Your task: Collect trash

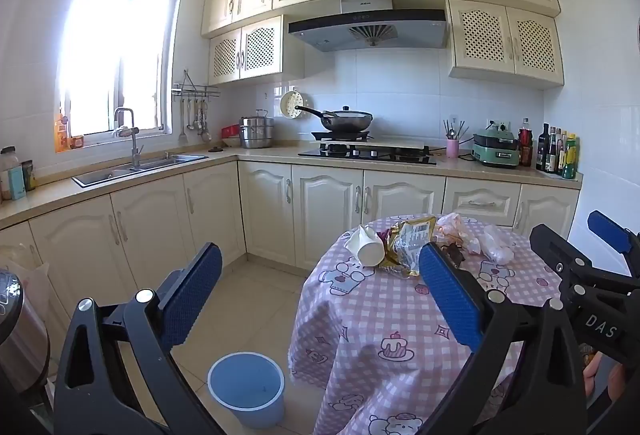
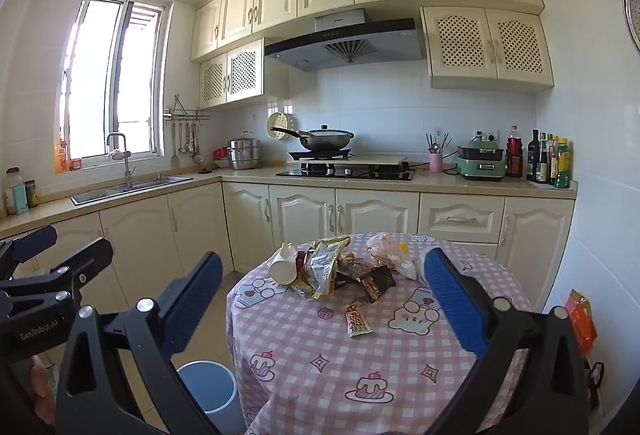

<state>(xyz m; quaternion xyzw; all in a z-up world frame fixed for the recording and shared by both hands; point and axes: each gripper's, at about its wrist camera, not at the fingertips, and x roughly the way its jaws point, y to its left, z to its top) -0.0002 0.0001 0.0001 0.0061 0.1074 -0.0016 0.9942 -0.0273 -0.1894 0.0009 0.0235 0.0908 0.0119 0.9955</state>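
Both grippers, left gripper (image 1: 320, 293) and right gripper (image 2: 323, 297), low in frame, jaws wide apart, clamped on nothing. Blue bin (image 1: 246, 387) at lower centre apparently empty. Further up, wrappers (image 2: 320, 271), paper cup (image 2: 282, 267) and plastic bags (image 2: 386, 249) all on the table (image 2: 320, 375) — nothing collected yet, by the look of it.

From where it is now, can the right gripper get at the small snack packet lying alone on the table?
Probably yes. The right gripper is open, and the small snack packet lies apart from the wrapper pile, with only bare checked tablecloth before it.
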